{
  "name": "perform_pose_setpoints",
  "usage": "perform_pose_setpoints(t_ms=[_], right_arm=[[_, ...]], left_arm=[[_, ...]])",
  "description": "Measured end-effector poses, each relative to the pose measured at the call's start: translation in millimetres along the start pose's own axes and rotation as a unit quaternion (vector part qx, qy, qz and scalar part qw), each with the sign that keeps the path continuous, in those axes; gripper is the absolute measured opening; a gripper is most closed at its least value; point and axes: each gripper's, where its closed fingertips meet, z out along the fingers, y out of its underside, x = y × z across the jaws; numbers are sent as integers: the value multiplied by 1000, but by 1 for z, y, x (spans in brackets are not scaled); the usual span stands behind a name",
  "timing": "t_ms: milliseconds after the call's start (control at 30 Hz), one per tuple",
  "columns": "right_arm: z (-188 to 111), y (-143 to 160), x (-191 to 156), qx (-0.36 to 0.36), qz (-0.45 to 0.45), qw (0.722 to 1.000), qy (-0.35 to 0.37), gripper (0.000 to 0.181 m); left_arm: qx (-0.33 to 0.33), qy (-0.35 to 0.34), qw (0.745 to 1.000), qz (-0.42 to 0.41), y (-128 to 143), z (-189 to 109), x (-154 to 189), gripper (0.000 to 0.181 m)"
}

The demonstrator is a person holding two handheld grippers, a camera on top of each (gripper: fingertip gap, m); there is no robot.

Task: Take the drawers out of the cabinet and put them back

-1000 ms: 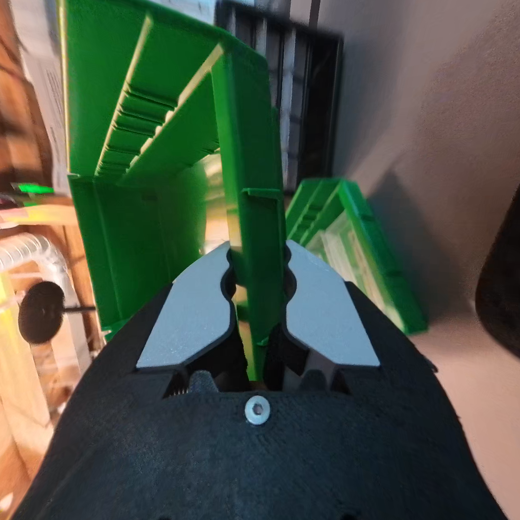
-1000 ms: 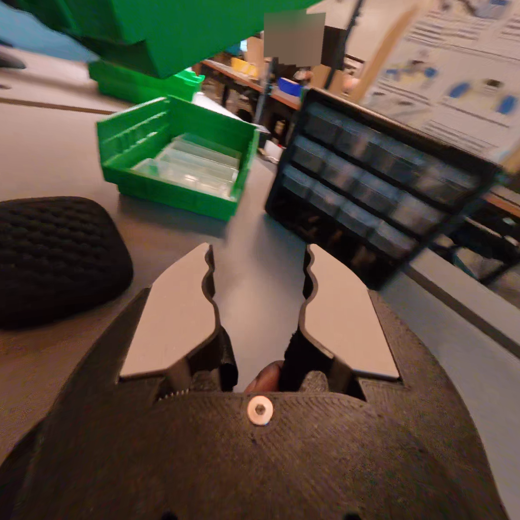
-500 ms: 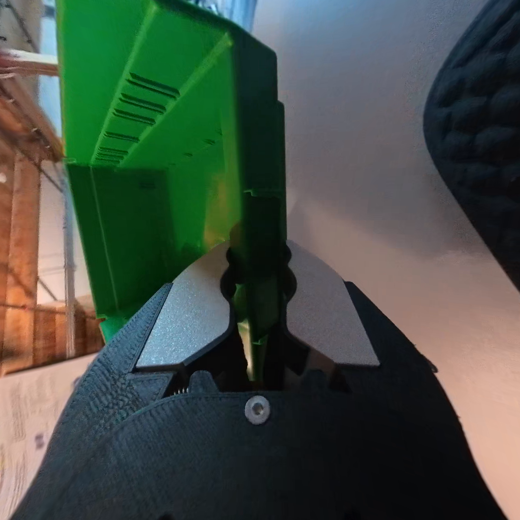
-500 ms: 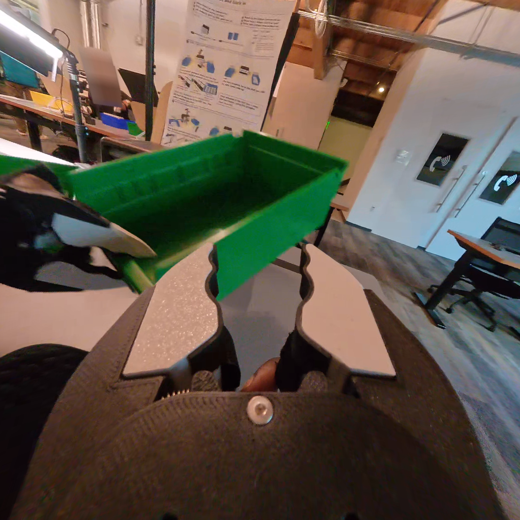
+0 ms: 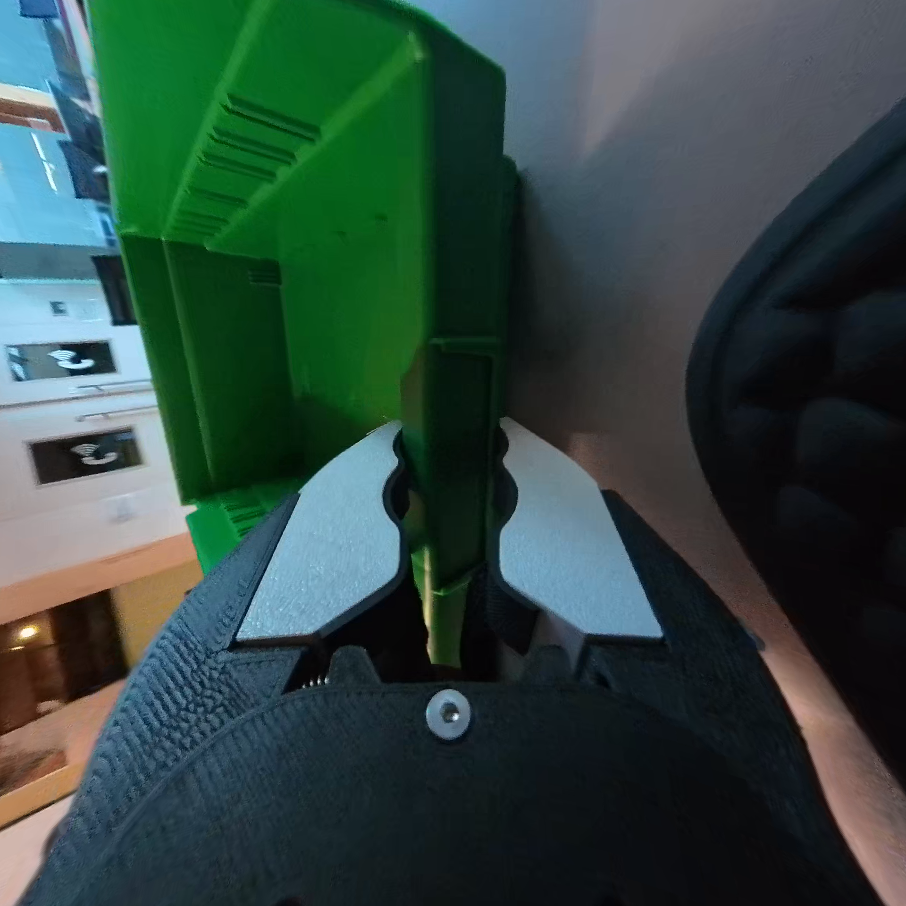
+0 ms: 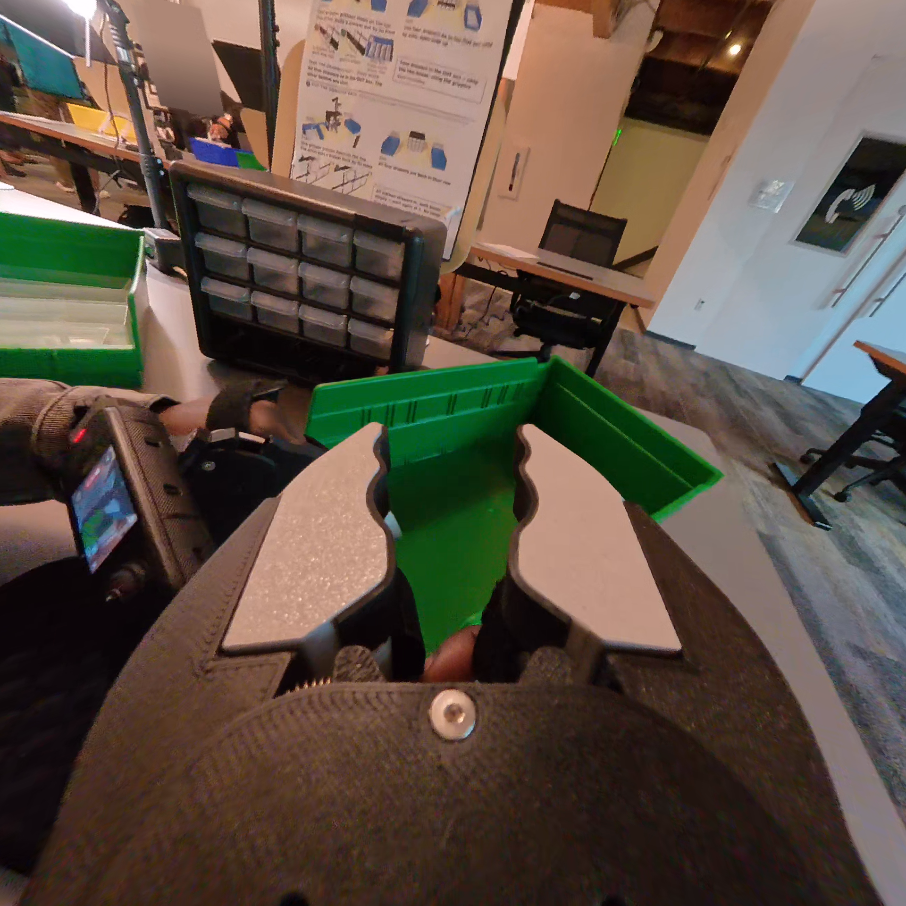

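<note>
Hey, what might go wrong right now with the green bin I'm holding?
1. The left gripper pinches only one wall of the empty green bin, so it might twist or slip.
2. The bin sits near the table edge and could tip off.
3. The open right gripper gives no support.
</note>
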Motion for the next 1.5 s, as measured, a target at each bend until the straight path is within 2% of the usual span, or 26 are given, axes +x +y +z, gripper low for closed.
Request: perform_pose_setpoints(t_ms=[100, 133, 167, 233, 333, 400, 467, 600, 633, 667, 733, 800, 867, 967, 1133, 1333, 1500], right_arm=[[8, 8, -6, -14, 9, 1000, -11, 49], [11, 11, -7, -20, 10, 1000, -12, 49], [12, 13, -9, -26, 10, 1000, -15, 50], [14, 13, -12, -28, 6, 999, -17, 50], [19, 10, -20, -26, 20, 999, -25, 50], [26, 12, -31, -41, 29, 998, -34, 49], [36, 26, -42, -90, 23, 995, -28, 50], [57, 74, -71, -231, -36, 972, -23, 56], [62, 85, -79, -261, -53, 964, -23, 58], [66, 95, -85, -286, -69, 956, -24, 60], [74, 113, -87, -328, -109, 938, -8, 64], [76, 128, -77, -363, -148, 919, 30, 68], [73, 144, -73, -397, -166, 902, 29, 68], [62, 160, -52, -432, -182, 882, 44, 42], [38, 169, -25, -466, -188, 864, 34, 42], [0, 180, 26, -501, -207, 837, 74, 50], [-11, 184, 43, -466, -220, 855, 56, 51]], left_arm=[[-5, -8, 1000, -17, 5, -1, 1, 32], [-5, -25, 999, -18, 6, -5, -2, 45], [3, -36, 999, -32, 6, -12, -5, 68], [25, -33, 994, -97, 6, -36, -6, 94], [66, -69, 978, -188, 18, -89, -10, 98], [42, -95, 966, -235, 48, -123, -4, 98], [-14, -136, 948, -287, 95, -154, 9, 93], [-150, -196, 868, -431, 196, -209, 64, 77], [-172, -207, 853, -446, 212, -220, 76, 74], [-186, -217, 852, -438, 224, -226, 79, 70], [-258, -226, 849, -403, 248, -239, 82, 70], [-275, -209, 843, -412, 257, -244, 91, 70], [-278, -169, 836, -441, 263, -243, 108, 63], [-355, -112, 811, -452, 293, -256, 142, 34], [-380, -70, 797, -464, 319, -285, 168, 33], [-384, -34, 793, -471, 339, -324, 195, 34], [-388, -17, 797, -463, 347, -345, 211, 36]])
